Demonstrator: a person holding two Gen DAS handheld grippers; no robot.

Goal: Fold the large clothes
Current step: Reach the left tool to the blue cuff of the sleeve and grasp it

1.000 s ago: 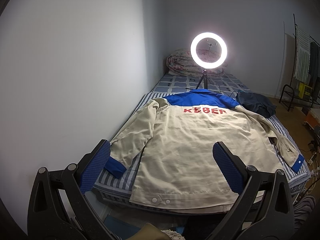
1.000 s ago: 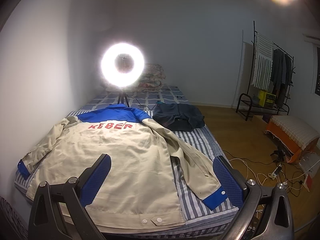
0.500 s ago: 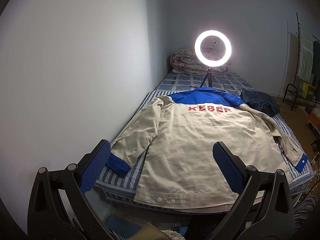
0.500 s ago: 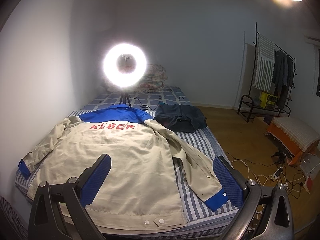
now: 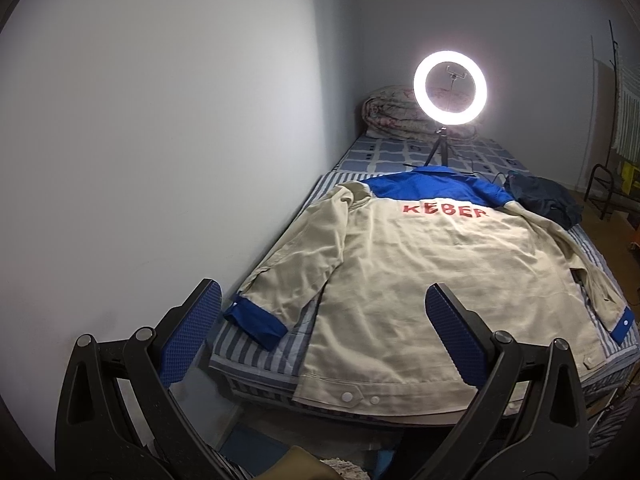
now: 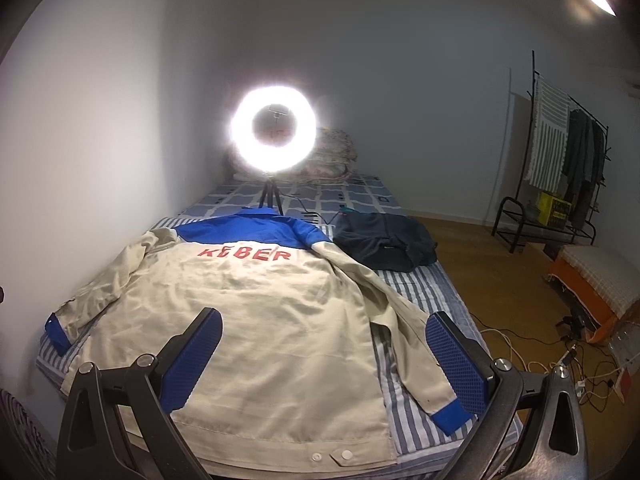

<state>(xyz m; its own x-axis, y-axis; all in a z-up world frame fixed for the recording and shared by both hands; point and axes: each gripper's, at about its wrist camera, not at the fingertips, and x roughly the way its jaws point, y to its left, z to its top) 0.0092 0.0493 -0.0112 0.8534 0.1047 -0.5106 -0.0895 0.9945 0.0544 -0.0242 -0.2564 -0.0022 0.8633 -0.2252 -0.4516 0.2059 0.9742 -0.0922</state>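
A large beige jacket (image 5: 416,264) with a blue yoke, blue cuffs and red lettering lies flat, back up, on the striped bed (image 5: 256,344); it also shows in the right wrist view (image 6: 256,320). Both sleeves are spread outward. My left gripper (image 5: 320,332) is open and empty, hovering off the foot of the bed above the left sleeve cuff (image 5: 256,324) and hem. My right gripper (image 6: 324,356) is open and empty above the hem, with the right sleeve cuff (image 6: 452,416) by its right finger.
A lit ring light (image 6: 274,132) on a tripod stands on the bed behind the jacket. A dark garment (image 6: 384,244) lies by the right shoulder. A folded quilt (image 5: 396,112) sits at the head. The wall (image 5: 160,140) runs along the left; cables (image 6: 568,360) lie on the floor.
Both grippers have shifted slightly left and closer to the bed; the jacket appears further right in the left wrist view. Nothing was gripped and the jacket has not moved.
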